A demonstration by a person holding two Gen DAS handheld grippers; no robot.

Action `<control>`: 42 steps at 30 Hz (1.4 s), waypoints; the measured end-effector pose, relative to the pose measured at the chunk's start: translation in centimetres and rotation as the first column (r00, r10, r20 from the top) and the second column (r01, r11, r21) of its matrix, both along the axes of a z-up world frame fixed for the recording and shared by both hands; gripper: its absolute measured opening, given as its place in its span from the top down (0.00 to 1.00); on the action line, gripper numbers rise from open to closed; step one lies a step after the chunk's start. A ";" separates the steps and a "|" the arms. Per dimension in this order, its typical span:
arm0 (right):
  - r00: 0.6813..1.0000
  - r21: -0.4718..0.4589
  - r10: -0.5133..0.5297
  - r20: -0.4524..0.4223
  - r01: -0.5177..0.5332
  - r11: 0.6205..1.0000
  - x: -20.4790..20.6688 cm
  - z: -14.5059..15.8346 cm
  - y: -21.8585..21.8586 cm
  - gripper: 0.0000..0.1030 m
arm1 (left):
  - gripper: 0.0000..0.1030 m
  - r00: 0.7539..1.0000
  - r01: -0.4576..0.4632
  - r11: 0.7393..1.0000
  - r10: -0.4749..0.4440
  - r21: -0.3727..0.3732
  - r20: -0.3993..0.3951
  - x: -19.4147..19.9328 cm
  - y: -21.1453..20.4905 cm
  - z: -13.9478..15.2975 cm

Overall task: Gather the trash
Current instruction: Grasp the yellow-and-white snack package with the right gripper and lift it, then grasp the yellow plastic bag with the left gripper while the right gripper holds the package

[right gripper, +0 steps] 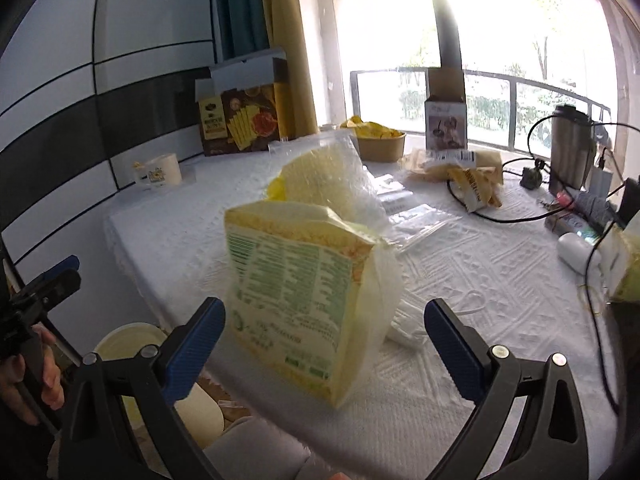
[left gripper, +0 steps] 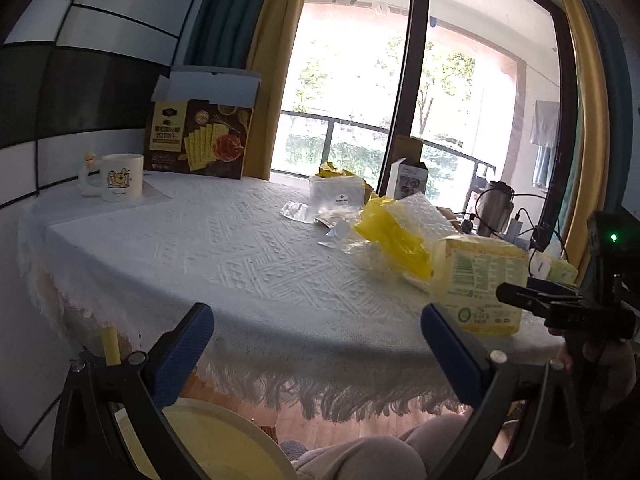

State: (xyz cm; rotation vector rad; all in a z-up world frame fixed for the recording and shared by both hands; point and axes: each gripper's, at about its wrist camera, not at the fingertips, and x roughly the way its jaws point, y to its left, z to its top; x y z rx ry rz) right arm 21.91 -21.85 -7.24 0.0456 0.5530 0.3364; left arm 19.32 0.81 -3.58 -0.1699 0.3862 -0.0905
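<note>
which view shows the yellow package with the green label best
The right wrist view: the yellow package stands close and centred before the open right gripper, its green printed label filling the frame. The left wrist view shows the same package smaller, at the table's right edge, partly hidden by the right gripper.

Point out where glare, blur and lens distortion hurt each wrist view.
Left wrist view: the window is blown out, so the cracker box in front of the wall looks dim; the fisheye bows the table edge. Right wrist view: glare washes out the upper right around the window frame; the nearby yellow packet between the open right gripper fingers is soft and blurred.
</note>
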 end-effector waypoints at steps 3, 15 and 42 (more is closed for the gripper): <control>1.000 0.003 -0.001 -0.002 0.001 1.000 0.9 -0.5 0.5 0.04 | 0.00 1.000 -0.006 1.000 0.006 -0.002 -0.005 0.6 0.2 -0.2; 1.000 -0.022 0.022 -0.020 -0.023 1.000 0.5 -1.5 0.9 0.84 | 0.00 0.999 -0.003 1.000 0.002 -0.017 -0.048 1.4 -0.5 0.3; 0.986 0.148 -0.110 0.126 0.091 0.985 -2.4 2.5 -10.5 0.95 | 0.16 0.967 0.237 0.936 -0.202 0.262 -0.155 16.3 -13.7 3.5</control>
